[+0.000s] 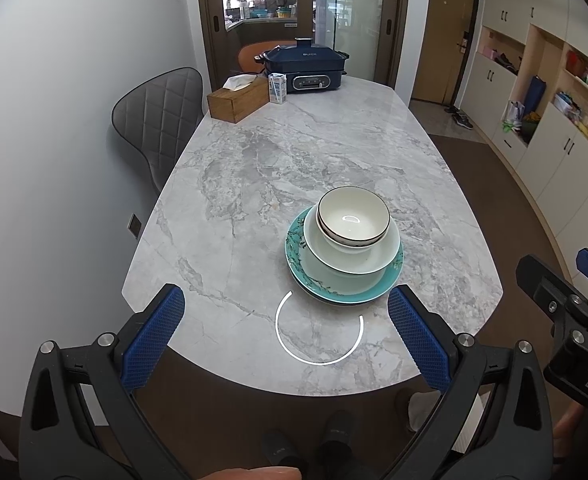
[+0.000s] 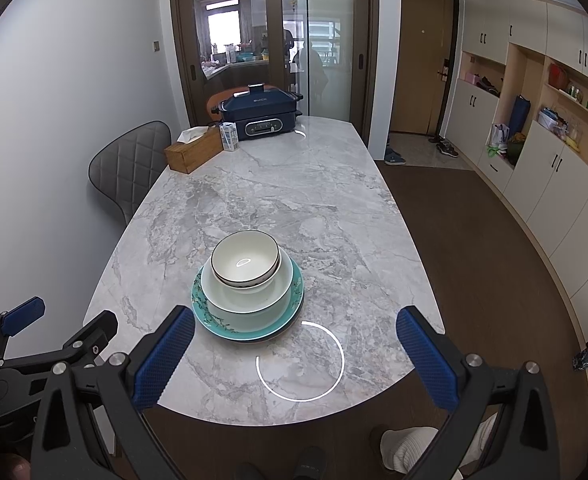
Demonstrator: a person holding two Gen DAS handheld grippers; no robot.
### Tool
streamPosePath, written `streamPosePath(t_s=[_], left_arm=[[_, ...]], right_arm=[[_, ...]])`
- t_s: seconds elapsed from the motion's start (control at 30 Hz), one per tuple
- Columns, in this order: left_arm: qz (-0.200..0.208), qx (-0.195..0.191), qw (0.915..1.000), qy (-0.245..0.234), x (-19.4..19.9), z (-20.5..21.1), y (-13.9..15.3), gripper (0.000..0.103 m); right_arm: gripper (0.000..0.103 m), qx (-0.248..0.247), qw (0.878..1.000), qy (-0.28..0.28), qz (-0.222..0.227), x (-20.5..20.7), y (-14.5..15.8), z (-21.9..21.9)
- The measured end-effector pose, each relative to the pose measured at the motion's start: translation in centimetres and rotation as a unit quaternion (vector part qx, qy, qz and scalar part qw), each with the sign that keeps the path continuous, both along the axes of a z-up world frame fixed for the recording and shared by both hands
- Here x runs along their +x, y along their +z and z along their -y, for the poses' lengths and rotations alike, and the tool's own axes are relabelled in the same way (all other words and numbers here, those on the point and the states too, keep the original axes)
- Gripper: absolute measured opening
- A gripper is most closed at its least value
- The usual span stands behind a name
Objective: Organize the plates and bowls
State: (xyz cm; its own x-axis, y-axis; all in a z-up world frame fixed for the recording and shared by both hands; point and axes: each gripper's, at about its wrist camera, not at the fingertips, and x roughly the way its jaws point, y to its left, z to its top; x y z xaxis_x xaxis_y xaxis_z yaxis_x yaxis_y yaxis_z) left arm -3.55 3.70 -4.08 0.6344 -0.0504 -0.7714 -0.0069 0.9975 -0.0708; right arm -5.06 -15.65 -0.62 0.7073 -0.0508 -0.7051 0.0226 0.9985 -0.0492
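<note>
Marble table (image 1: 333, 148), stacked bowls (image 1: 351, 220) on teal plate (image 1: 343, 294), both grippers' jaws wide apart

I'm looking down a grey marble table (image 2: 294, 200) on dark brown floor (image 2: 473, 240), a quilted grey chair (image 2: 128, 164) against the pale wall (image 2: 54, 140). Cream cabinets (image 2: 533, 152) line the right; glass sliding doors (image 2: 274, 48) show a daylit kitchen.
</note>
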Motion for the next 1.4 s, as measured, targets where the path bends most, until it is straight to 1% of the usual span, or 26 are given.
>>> streamPosePath(t_s=[1.4], left_arm=[[0.0, 0.001, 1.0, 0.004, 0.2, 0.04, -0.24, 0.102]], right_arm=[[0.103, 0.0, 1.0, 0.001, -0.002, 0.04, -0.04, -0.03]])
